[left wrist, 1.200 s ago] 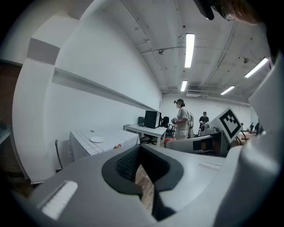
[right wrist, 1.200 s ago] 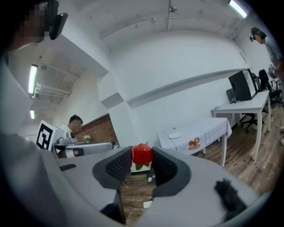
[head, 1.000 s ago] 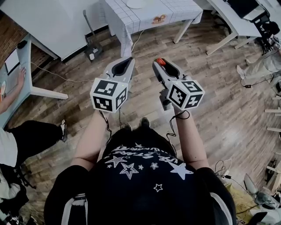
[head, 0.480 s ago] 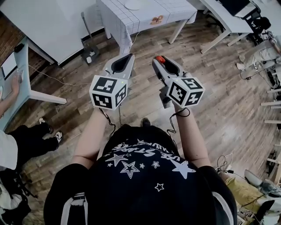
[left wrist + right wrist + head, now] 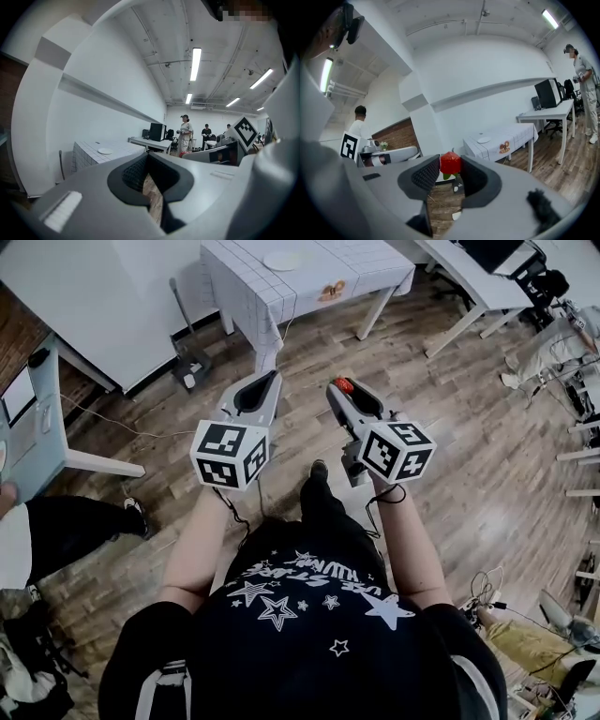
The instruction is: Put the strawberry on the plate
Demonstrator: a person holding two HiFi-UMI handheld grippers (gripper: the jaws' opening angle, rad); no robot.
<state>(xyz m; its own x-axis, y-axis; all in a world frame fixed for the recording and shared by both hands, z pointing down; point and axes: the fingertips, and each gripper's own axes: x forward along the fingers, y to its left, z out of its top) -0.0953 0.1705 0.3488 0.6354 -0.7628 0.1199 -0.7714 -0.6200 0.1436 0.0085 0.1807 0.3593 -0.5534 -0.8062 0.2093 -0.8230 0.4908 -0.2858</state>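
Note:
My right gripper (image 5: 344, 387) is shut on a red strawberry (image 5: 343, 385) and holds it in the air over the wooden floor. In the right gripper view the strawberry (image 5: 450, 164) sits between the dark pads at the jaw tips, green leaves hanging below. My left gripper (image 5: 272, 377) is level beside it, and its jaw tips touch with nothing between them (image 5: 147, 156). Ahead stands a table (image 5: 309, 285) with a white checked cloth. A white plate (image 5: 281, 261) lies on it, also seen as the plate (image 5: 483, 139) in the right gripper view.
A small orange item (image 5: 330, 292) lies on the cloth near the plate. A black device with a cable (image 5: 192, 367) sits on the floor left of the table. Grey desks (image 5: 47, 427) and a seated person (image 5: 56, 531) are at left, white desks (image 5: 469, 277) at right.
The table and plate have come further into the head view from the top. Both grippers hold the same pose, the strawberry still gripped. The seated person at left shifted their legs.

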